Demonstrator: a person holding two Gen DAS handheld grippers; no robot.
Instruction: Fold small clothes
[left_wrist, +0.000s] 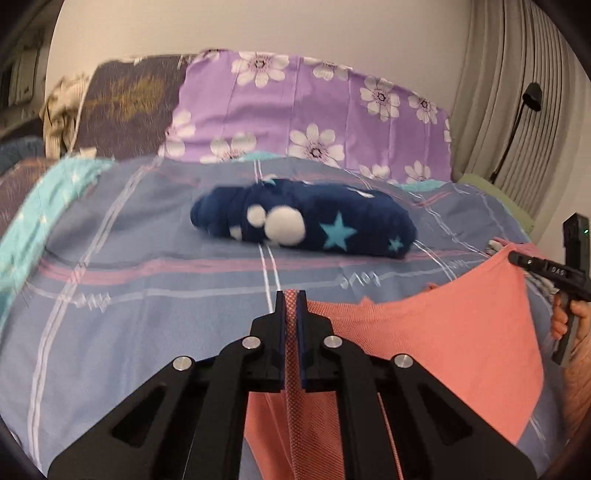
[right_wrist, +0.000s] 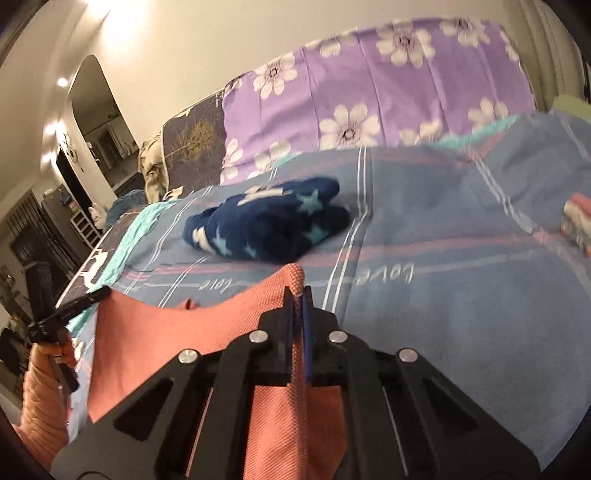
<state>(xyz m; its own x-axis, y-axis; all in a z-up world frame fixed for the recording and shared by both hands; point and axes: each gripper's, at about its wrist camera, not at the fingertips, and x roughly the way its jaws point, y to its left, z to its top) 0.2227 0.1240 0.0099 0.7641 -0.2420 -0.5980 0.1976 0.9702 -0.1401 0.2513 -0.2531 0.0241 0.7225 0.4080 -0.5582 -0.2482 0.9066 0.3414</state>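
A salmon-pink garment (left_wrist: 443, 332) hangs stretched between my two grippers above the bed. My left gripper (left_wrist: 291, 295) is shut on one corner of it. My right gripper (right_wrist: 298, 291) is shut on the other corner, and the cloth (right_wrist: 155, 325) sags between them. The right gripper also shows at the right edge of the left wrist view (left_wrist: 517, 258). The left gripper shows at the left of the right wrist view (right_wrist: 99, 293). A dark blue fleece garment with stars (left_wrist: 306, 218) lies bundled on the bed beyond, also in the right wrist view (right_wrist: 266, 221).
The bed has a blue plaid sheet (left_wrist: 147, 295). A purple flowered pillow (left_wrist: 314, 110) and a dark pillow (left_wrist: 129, 107) stand at the head. A small stack of folded clothes (right_wrist: 578, 221) lies at the right. Grey curtains (left_wrist: 517, 92) hang at the right.
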